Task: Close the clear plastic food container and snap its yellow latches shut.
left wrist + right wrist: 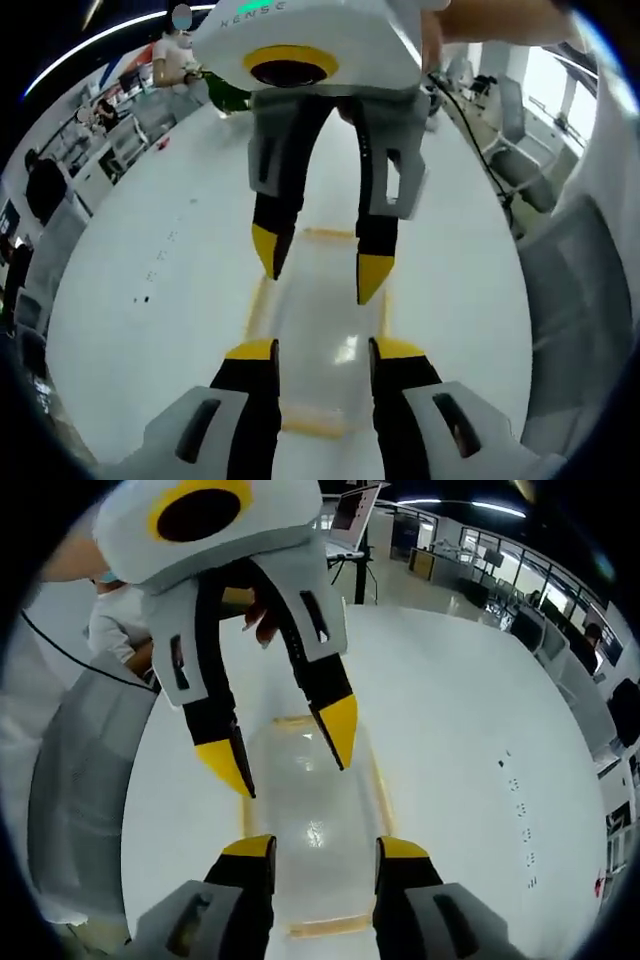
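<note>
Centrally, the clear plastic food container was seen lying on the white desk in the left gripper view, a long transparent box with yellow latches along its sides and ends. The left hand-held gripper rose from six o'clock with its yellow-tipped jaws spread apart over the near half of the container, nothing being pinched between them. The right hand-held gripper was seen coming down from twelve o'clock, its jaws likewise spread, the tips poised above the container's far half.

In the right gripper view the same container was seen lengthwise at the middle of the desk. The right hand-held gripper stood at six o'clock, jaws parted with the container's width showing between them. The left hand-held gripper reached in from eleven o'clock, jaws apart above the container's far end. A yellow latch was seen at the near end. Whether any jaw touched the lid could not be told.
</note>
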`<state>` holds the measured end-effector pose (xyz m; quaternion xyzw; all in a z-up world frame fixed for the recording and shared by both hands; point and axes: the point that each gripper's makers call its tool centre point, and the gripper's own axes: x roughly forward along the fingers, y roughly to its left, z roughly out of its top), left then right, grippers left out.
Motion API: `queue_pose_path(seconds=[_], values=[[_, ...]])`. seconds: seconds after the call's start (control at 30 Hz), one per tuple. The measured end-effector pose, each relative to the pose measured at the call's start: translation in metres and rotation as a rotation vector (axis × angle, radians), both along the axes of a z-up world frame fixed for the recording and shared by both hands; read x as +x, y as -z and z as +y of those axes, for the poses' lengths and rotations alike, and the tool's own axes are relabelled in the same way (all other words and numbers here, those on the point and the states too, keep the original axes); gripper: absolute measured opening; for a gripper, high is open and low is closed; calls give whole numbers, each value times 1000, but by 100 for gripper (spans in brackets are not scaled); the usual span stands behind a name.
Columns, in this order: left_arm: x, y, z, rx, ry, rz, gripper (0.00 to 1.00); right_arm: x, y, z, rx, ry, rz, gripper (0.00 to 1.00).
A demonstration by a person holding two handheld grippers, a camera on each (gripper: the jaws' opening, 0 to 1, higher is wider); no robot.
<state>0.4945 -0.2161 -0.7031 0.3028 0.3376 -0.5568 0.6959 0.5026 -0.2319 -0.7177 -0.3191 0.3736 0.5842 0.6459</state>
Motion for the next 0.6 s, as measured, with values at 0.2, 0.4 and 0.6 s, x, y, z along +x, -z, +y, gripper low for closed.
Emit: queue_pose_path(seconds=[0.2,0.4,0.6], values=[[0,6,-3,9,15,0,33,2,1,2,7,2,-5,36],[-3,10,-5,12,21,11,34,6,0,3,6,0,-16,36],[-7,12,-5,19,25,16,36,16,-4,6,17,4,-34,36]])
